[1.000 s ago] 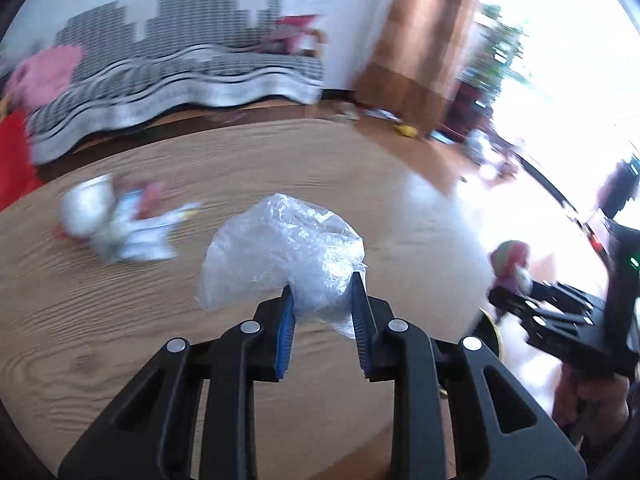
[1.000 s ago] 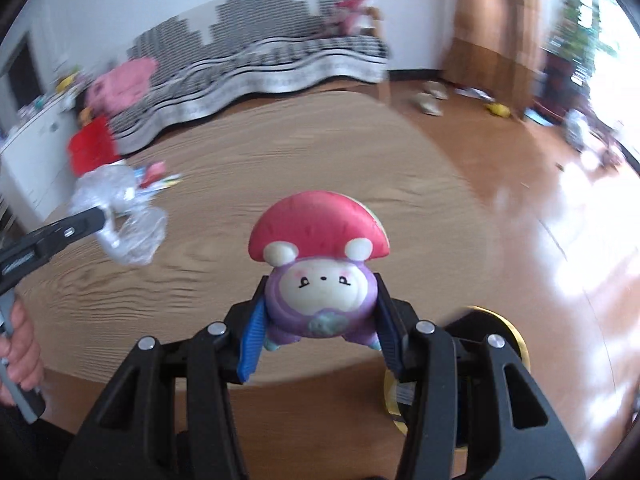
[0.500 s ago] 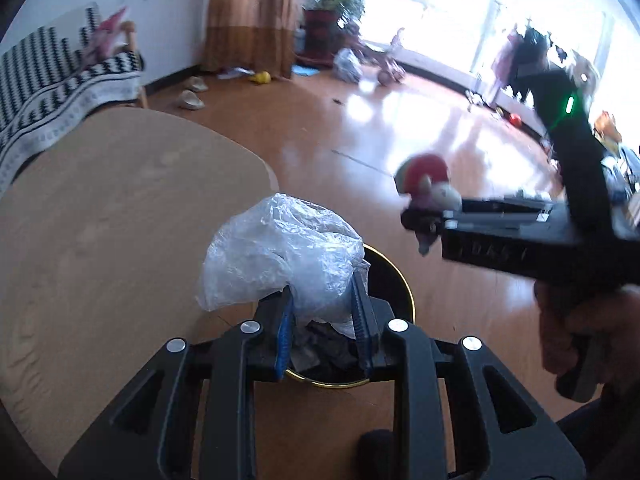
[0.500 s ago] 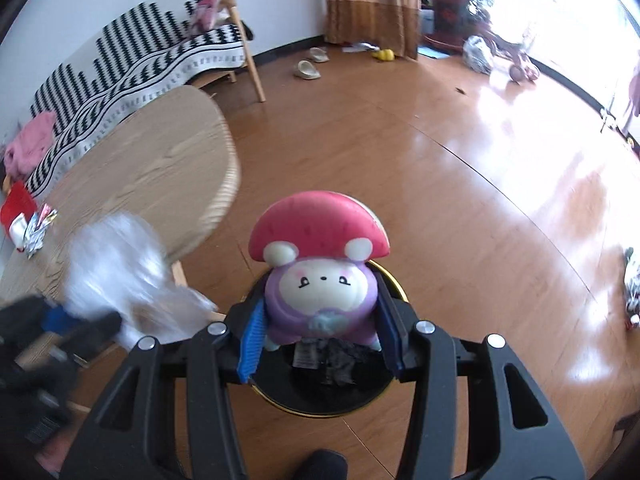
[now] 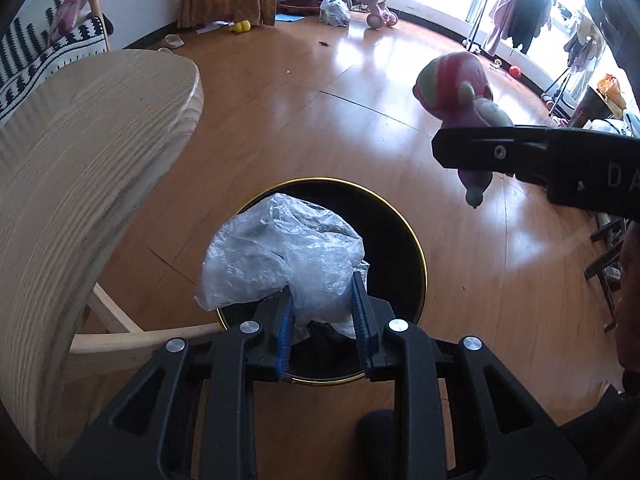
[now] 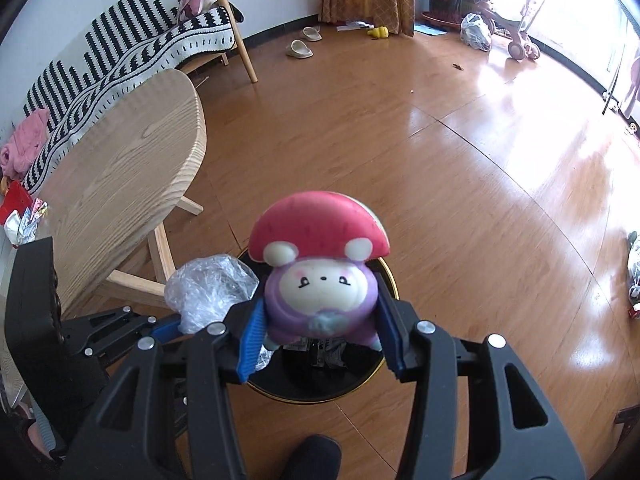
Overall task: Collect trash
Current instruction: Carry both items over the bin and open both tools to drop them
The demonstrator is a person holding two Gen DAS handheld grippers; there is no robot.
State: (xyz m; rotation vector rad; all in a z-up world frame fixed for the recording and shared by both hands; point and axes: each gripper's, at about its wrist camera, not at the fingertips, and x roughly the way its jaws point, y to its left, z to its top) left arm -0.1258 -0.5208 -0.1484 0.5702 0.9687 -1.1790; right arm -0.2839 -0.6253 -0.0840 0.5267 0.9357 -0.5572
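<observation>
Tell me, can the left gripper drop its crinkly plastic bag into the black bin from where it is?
Probably yes. The left gripper holds the plastic bag right above the black bin, whose mouth is open below it. The mushroom toy in the right gripper sits off to the side, not in the way.

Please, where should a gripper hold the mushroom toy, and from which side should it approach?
Grip the toy on its purple body, below the red cap, coming from the front with one finger on each flank. The right gripper already holds it so, upright over the bin. The cap is wider than the body and overhangs it, so it probably helps stop the toy from sliding down.
</observation>
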